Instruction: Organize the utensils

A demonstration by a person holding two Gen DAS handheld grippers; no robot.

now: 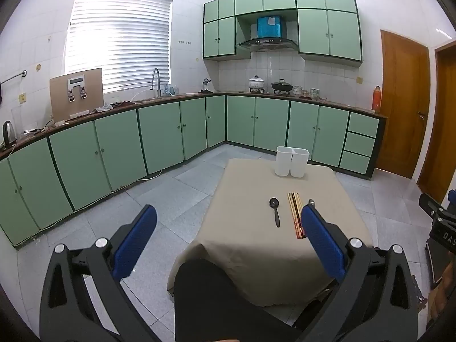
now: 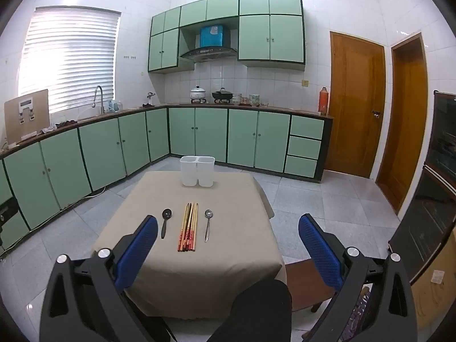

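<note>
Left gripper (image 1: 228,233) and right gripper (image 2: 228,236) nearest — jaws on both spread wide, holding nothing, hanging short of the desk (image 2: 236,256). Looks like the start: nothing sorted yet. Black spoon (image 2: 165,222), chopsticks (image 2: 189,226) and metal spoon (image 2: 208,223) lie side by side mid-desk; the white two-compartment holder (image 2: 197,170) stands at the far edge, apparently empty. Next move probably calls for dropping onto one utensil and closing across its thin handle. In the left view a blue pad covers most of the metal spoon. Holder's inside can't be seen — chopstick count unclear.
</note>
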